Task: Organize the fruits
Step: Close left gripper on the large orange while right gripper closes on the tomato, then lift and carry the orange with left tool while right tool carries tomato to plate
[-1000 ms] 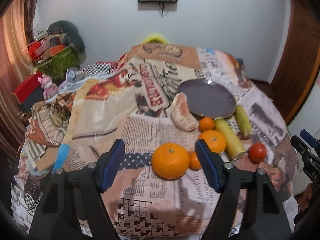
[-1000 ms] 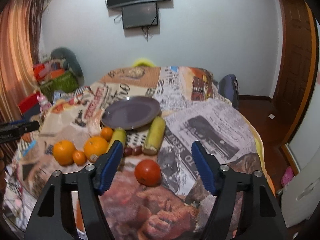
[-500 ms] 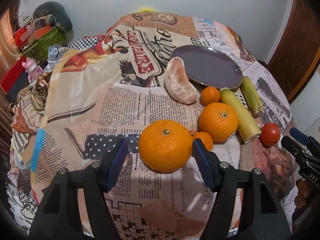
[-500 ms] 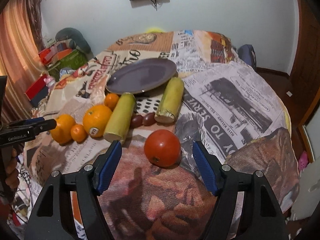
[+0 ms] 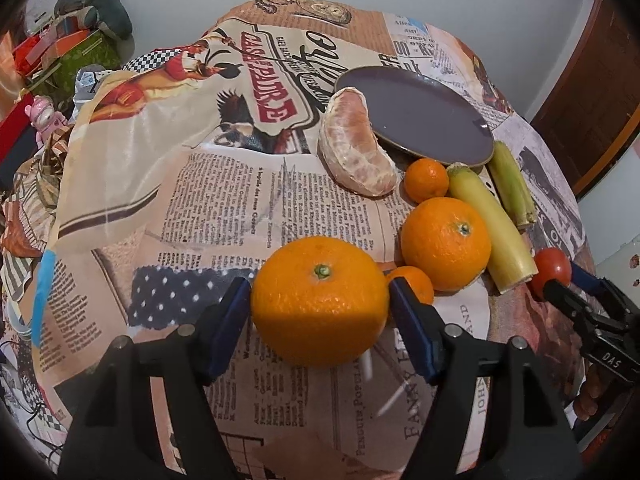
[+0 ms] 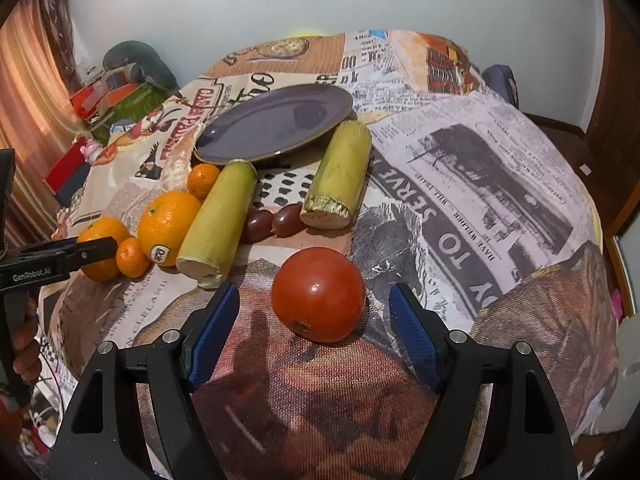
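Observation:
In the left wrist view a large orange sits on the newspaper-print cloth between the blue pads of my left gripper; the pads look to touch its sides. Behind it lie a second orange, two small mandarins, a peeled citrus piece and a purple plate. In the right wrist view my right gripper is open around a red tomato, pads clear of it on both sides.
Two yellow-green stalk pieces and two dark grapes lie between the plate and the tomato. The round table drops off at the right. Clutter and boxes stand at far left.
Both grippers moved forward and down. The left jaws came around the large orange and narrowed onto it. The right jaws came around the tomato and stayed open.

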`<state>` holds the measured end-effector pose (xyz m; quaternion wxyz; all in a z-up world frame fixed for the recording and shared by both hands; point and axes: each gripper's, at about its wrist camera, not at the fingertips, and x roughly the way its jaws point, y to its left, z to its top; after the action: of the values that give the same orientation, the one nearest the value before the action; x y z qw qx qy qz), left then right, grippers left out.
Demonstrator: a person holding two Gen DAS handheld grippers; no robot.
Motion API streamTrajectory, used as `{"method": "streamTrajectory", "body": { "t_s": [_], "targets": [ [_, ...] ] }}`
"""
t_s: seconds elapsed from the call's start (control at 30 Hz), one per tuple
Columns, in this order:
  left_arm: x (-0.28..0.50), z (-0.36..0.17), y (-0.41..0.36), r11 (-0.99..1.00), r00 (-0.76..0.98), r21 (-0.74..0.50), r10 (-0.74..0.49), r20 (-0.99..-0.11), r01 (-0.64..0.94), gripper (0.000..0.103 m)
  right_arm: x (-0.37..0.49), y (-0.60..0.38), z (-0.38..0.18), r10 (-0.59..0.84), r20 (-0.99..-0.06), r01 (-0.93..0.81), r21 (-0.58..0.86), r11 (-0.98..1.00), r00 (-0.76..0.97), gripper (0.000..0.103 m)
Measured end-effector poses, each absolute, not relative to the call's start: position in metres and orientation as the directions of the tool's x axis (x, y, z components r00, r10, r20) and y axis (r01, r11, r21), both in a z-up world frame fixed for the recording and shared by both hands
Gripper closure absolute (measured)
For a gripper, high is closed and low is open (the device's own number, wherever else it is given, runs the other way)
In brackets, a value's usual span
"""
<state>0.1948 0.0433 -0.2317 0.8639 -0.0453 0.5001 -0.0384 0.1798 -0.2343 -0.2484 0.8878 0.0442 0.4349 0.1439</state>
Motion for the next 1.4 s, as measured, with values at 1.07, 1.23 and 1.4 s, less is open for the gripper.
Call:
{"method": "streamTrajectory", "body": {
  "t_s": [1.07,1.23,1.4],
  "targets": [
    [0.193,-0.217,0.05,0.989,0.484,-0.142,-0.105,-0.868,-0.04,0.034,0.189,-0.234,-0.23,0.293,-0.742,-0.251,0.173,0.952,0.602,0.057],
    [0.198,-0.2,0.043,0.991,0.52,-0.136,-0.105,-0.848,-0.022,0.034,0.197,-0.236,-0.219,0.286,-0.726,-0.246,0.164,0.955,0.625,0.057],
    [0.208,-0.179,0.027,0.992,0.563,-0.124,-0.121,-0.818,0.033,0.034,0.205,-0.235,-0.202,0.281,-0.696,-0.253,0.145,0.956,0.661,0.057]
  ]
}}
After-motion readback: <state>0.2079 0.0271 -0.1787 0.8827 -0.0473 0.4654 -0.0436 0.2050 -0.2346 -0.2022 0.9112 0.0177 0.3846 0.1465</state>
